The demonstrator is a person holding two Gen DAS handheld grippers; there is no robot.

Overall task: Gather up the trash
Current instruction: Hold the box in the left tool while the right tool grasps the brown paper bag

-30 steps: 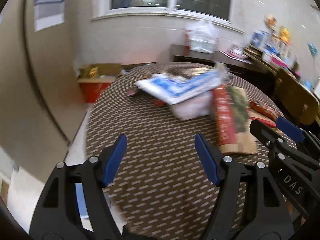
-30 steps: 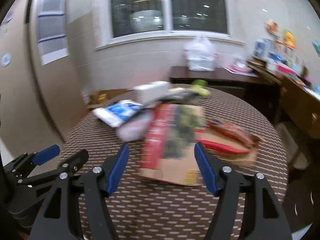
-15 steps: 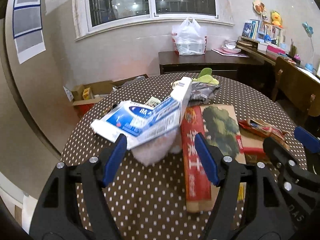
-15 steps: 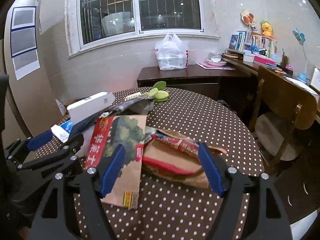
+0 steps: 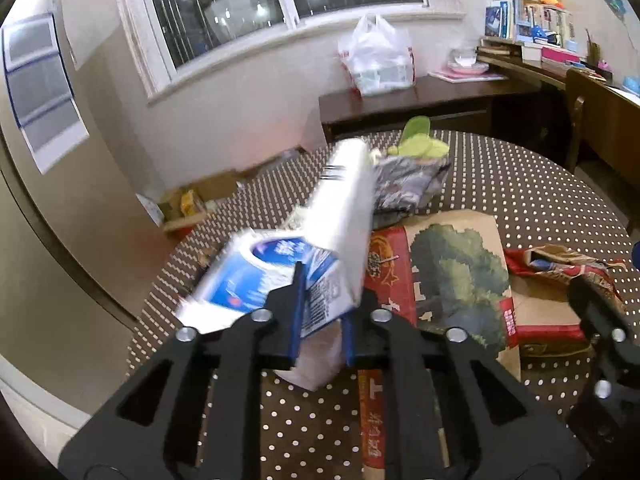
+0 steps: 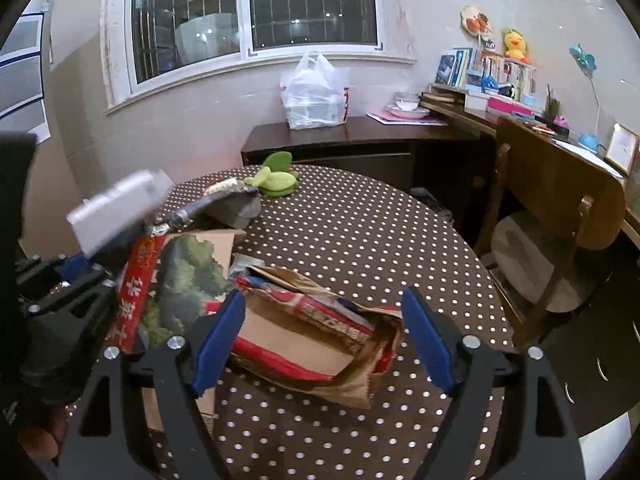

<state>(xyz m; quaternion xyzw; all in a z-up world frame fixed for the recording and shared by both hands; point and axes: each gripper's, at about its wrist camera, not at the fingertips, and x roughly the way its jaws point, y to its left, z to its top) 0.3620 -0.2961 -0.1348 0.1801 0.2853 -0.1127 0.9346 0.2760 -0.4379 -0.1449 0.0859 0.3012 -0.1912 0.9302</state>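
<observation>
I see the round table (image 6: pixel 360 232) in its brown, white-dotted cloth filling both wrist views, with the trash heaped on its left half. Behind it stand a dark sideboard (image 6: pixel 340 140) carrying a white plastic bag (image 6: pixel 314 92), and a wooden chair (image 6: pixel 560 216) at the right.

Largest item of the heap: a flattened paper bag with a tree picture and red edge (image 5: pixel 452 276), lying flat. Overlapping its right side is a crumpled brown-and-red paper bag (image 6: pixel 304 340), mouth towards me. Further back are a grey crinkled wrapper (image 5: pixel 408 184) and a green piece (image 6: pixel 276 180) near the far rim.

My left gripper (image 5: pixel 320 320) points obliquely down at the table, rolled slightly. Its jaws are closing, and the blue pads already pinch the near edge of the white-and-blue carton (image 5: pixel 288 272), which slants up and away from the claw; the carton is blurred. In the right wrist view its white end (image 6: pixel 116 208) sticks up above the left tool at the frame's left edge.

My right gripper (image 6: pixel 320 336) also tilts down, low over the table. Its jaws are opening, spread wide on either side of the crumpled bag, and the pads (image 6: pixel 218 336) are not pressing it.
</observation>
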